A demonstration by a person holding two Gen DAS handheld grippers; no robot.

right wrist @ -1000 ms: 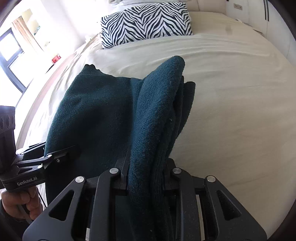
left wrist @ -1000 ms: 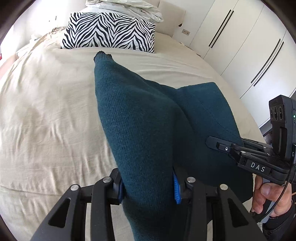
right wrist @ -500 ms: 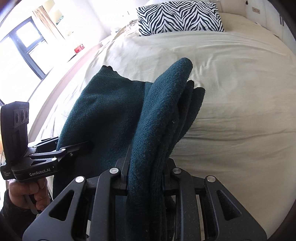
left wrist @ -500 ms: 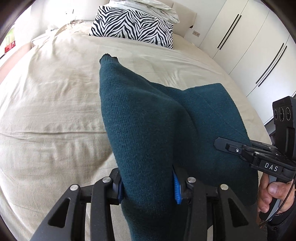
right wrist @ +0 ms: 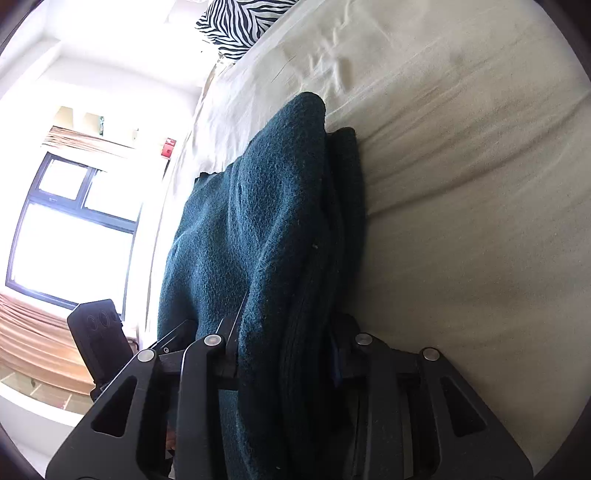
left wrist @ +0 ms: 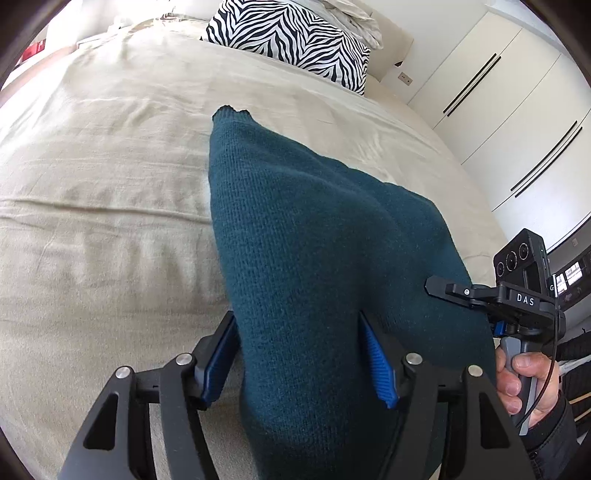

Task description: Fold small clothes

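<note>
A dark teal knitted garment (left wrist: 303, 236) lies partly folded on the beige bed (left wrist: 103, 192). My left gripper (left wrist: 299, 350) is shut on its near edge, which bulges between the blue pads (left wrist: 376, 362). My right gripper (right wrist: 284, 354) is shut on a thick bunch of several layers of the same garment (right wrist: 273, 221), and also shows in the left wrist view (left wrist: 436, 288) at the garment's right edge. The right wrist view is rolled sideways. The garment's far corner (left wrist: 231, 112) rests on the bed.
A zebra-striped pillow (left wrist: 291, 40) lies at the head of the bed, also seen in the right wrist view (right wrist: 236, 22). White wardrobe doors (left wrist: 509, 92) stand to the right. A window (right wrist: 70, 229) is on the left side of the room.
The right gripper has rolled sharply sideways while still holding the bunched garment. The left gripper has swung a little, so the pillow sits further right; its grip is unchanged.
</note>
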